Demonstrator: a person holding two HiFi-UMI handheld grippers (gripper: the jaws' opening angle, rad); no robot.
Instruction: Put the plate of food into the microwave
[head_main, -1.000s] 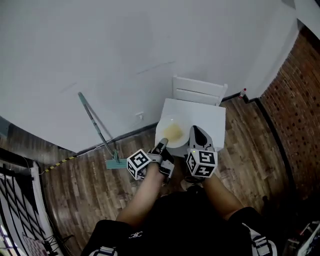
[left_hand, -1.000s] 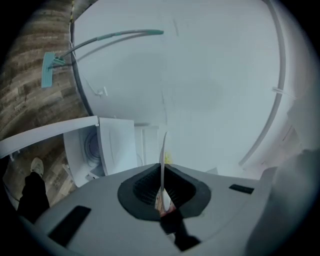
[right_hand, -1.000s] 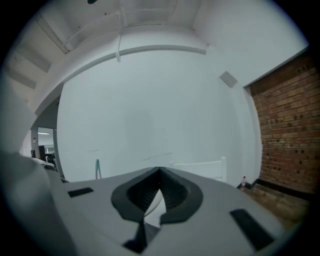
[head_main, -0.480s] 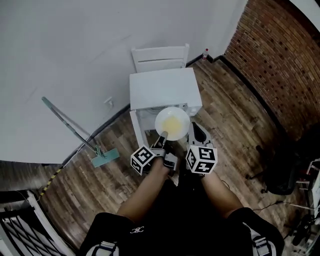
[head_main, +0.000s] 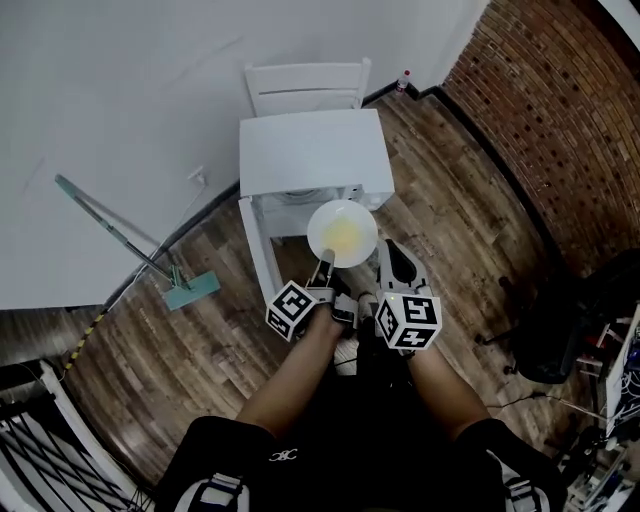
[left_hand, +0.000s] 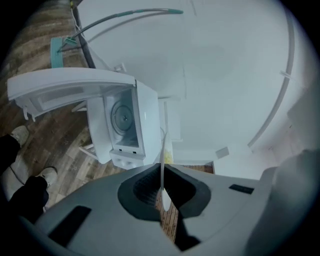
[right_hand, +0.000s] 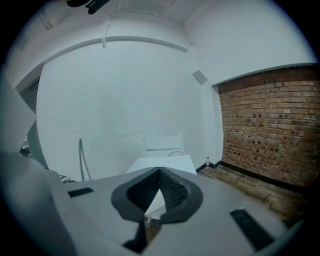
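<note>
Here, the left tool (left_hand: 162, 172) is clenched on the near rim of the plate (head_main: 342, 232), which shows edge-on as a thin white line between its pads; the plate lies level, with yellow food (head_main: 346, 238) in its middle. It is held in the air just in front of the microwave (head_main: 312, 155), at the open cavity and not inside it; the door (head_main: 256, 256) stands swung out to the left, and the left gripper view looks in at the round turntable (left_hand: 123, 116). The right tool (right_hand: 159, 174) has its pads closed together on nothing; from the head view its tip sits just beside the plate's right edge, though contact cannot be judged. A white chair (head_main: 305, 88) stands behind the microwave against the wall; a mop (head_main: 190, 292) lies on the wooden floor (head_main: 200, 360) to the left; a brick wall (head_main: 540, 110) runs along the right.
</note>
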